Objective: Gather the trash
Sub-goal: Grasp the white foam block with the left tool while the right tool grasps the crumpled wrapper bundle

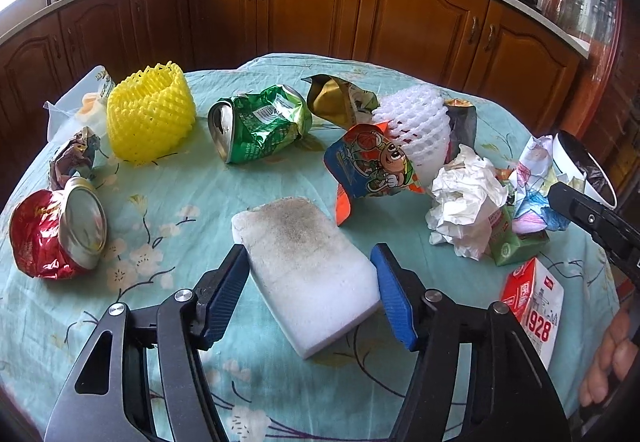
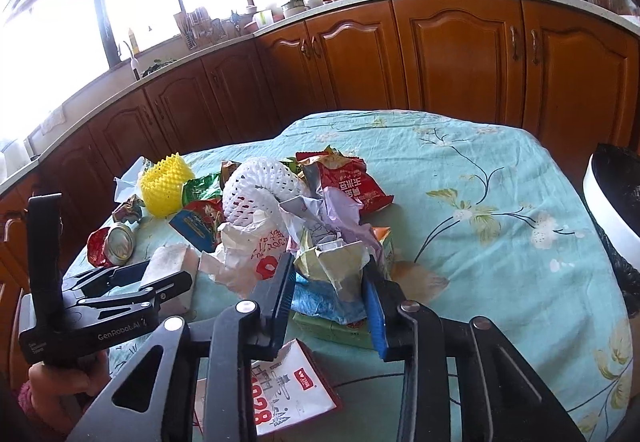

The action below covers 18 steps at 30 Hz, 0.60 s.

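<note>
White foam, grey-soiled on top: rectangular sponge block point(image 1: 308, 202) flat on the bench under its turquoise flowered cloth point(image 1: 180, 202), set slantwise between the blue pads of the left hand-held gripper point(image 1: 310, 256). Pads apparently against both long flanks, at a middling width, so judged a grip taken and not yet lifted; likely seized across the short side because only that span fits the jaws. Further right, right hand-held gripper point(image 2: 330, 264) narrowed onto a crumpled wad of drawn-on coloured paper point(image 2: 340, 270), pinched from the top of the heap and sitting over a small green carton point(image 2: 336, 330). Soft, springy wad, hence a tight pinch probably needed to keep it from slipping. White round bin with black liner point(image 2: 612, 210) off to the right of the right hand-held gripper, beyond the bench edge, presumably the goal for both. Still to collect, ahead of the left hand-held gripper: crushed green can point(image 1: 256, 130), yellow foam fruit net point(image 1: 150, 114), crushed red can point(image 1: 60, 234) far left.
</note>
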Each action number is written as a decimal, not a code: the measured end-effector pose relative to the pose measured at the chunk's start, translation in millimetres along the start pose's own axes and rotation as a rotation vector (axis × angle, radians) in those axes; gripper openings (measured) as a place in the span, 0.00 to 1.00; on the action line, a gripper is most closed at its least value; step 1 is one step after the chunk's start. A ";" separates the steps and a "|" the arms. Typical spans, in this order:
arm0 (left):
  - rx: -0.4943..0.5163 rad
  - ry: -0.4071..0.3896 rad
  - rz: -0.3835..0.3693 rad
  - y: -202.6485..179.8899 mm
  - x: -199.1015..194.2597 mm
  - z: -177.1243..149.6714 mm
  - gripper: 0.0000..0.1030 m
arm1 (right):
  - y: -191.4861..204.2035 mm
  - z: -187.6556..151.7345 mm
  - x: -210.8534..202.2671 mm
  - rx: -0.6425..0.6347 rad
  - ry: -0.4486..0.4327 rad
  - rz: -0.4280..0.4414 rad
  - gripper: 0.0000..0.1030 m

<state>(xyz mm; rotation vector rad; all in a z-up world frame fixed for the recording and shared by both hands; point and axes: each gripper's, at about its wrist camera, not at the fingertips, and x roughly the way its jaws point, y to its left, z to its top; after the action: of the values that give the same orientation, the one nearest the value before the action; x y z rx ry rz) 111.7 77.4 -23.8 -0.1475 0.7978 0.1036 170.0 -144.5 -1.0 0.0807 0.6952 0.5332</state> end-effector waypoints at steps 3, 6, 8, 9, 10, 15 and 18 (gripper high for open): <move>-0.010 -0.016 -0.010 3.1 -10.8 -0.5 0.61 | -0.1 0.4 -6.9 0.007 -0.015 0.016 0.32; -0.016 -0.035 -0.034 3.1 -23.9 3.8 0.60 | -2.6 0.7 -14.1 0.019 -0.027 0.031 0.32; -0.005 -0.059 -0.052 -5.8 -32.6 9.4 0.60 | -6.8 0.8 -18.2 0.030 -0.036 0.029 0.32; 0.006 -0.071 -0.061 -10.7 -37.6 11.6 0.60 | -8.5 0.5 -20.8 0.035 -0.039 0.028 0.32; 0.018 -0.081 -0.073 -16.4 -41.7 13.8 0.60 | -10.9 0.4 -22.6 0.042 -0.041 0.028 0.32; 0.095 -0.107 -0.147 -56.3 -49.9 24.8 0.61 | -29.3 -3.2 -33.0 0.077 -0.049 0.005 0.32; 0.136 -0.097 -0.193 -81.4 -45.8 31.6 0.60 | -43.1 -5.5 -42.4 0.098 -0.058 -0.017 0.32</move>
<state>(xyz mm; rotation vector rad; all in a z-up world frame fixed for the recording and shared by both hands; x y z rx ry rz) 114.2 0.9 38.4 -0.0896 0.6882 -0.1251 158.4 -203.3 9.2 0.1812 0.6642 0.4781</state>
